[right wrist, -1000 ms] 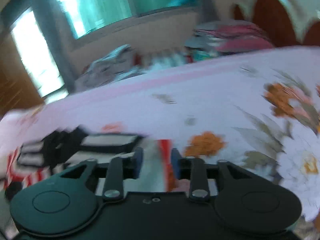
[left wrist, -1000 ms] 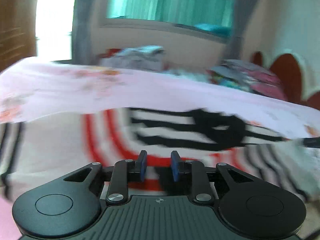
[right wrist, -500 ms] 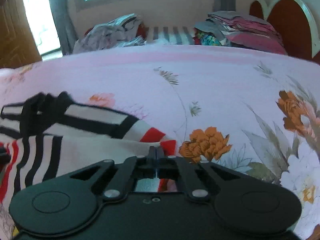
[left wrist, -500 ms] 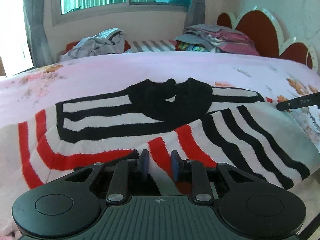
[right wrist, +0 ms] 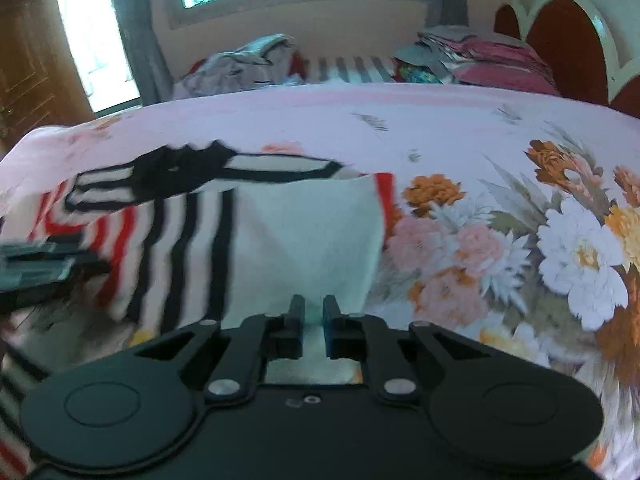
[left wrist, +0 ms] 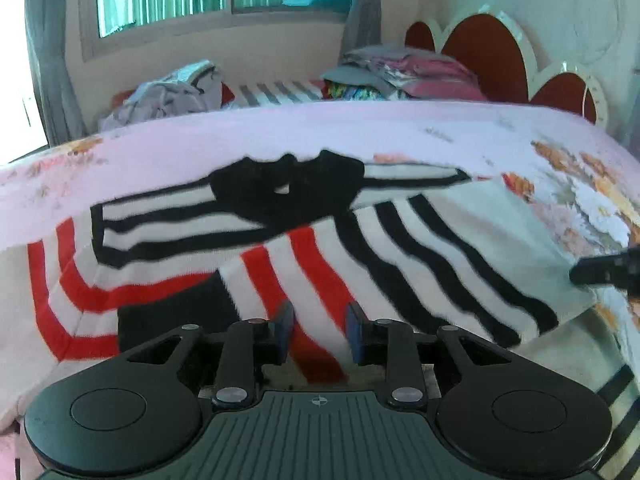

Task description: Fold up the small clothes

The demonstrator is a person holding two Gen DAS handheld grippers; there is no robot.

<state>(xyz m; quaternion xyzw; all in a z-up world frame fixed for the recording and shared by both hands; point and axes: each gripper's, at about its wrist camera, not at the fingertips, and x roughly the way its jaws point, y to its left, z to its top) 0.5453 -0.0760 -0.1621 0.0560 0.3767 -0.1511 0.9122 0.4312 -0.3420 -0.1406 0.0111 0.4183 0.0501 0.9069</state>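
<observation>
Left gripper (left wrist: 318, 334): jaws slightly apart astride the striped sweater (left wrist: 304, 248), just opening. Sweater on floral bedsheet (right wrist: 500, 140), 1 side folded. Right gripper (right wrist: 312, 330): jaws just parting over white hem. Next: regrip, fold across.

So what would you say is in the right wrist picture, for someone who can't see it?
A black hand-held gripper has white cloth between its slightly parted fingers, the edge of a white knitted top with black and red stripes. The top lies partly folded on a pink flowery bedsheet, with piled clothes behind.
</observation>
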